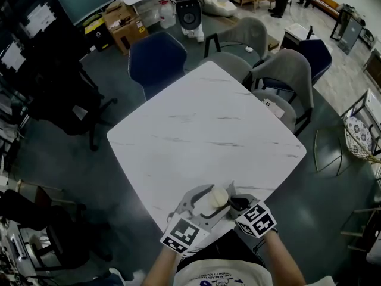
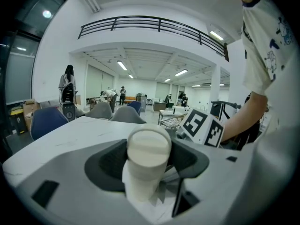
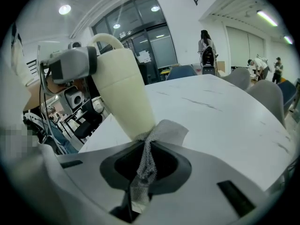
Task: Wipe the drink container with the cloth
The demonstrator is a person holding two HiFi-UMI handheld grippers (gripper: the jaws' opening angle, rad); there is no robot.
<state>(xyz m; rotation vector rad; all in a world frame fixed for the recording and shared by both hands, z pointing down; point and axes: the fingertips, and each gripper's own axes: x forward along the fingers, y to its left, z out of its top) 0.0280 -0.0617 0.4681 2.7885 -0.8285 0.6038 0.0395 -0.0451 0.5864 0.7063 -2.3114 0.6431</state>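
A cream drink container (image 1: 215, 199) is held in the air over the near edge of the white table (image 1: 202, 124). My left gripper (image 1: 201, 202) is shut on it; in the left gripper view its round end (image 2: 149, 146) faces the camera between the jaws. From the right, my right gripper (image 1: 234, 204) is shut on a grey mesh cloth (image 3: 159, 134). In the right gripper view the cloth touches the lower end of the tilted container (image 3: 123, 93). The left gripper's grey finger (image 3: 70, 64) clamps the container's upper part.
A navy chair (image 1: 156, 58) and grey chairs (image 1: 286, 70) stand along the table's far sides. A wire basket (image 1: 360, 137) sits on the floor at the right. Black office chairs crowd the left. People stand far off in the room.
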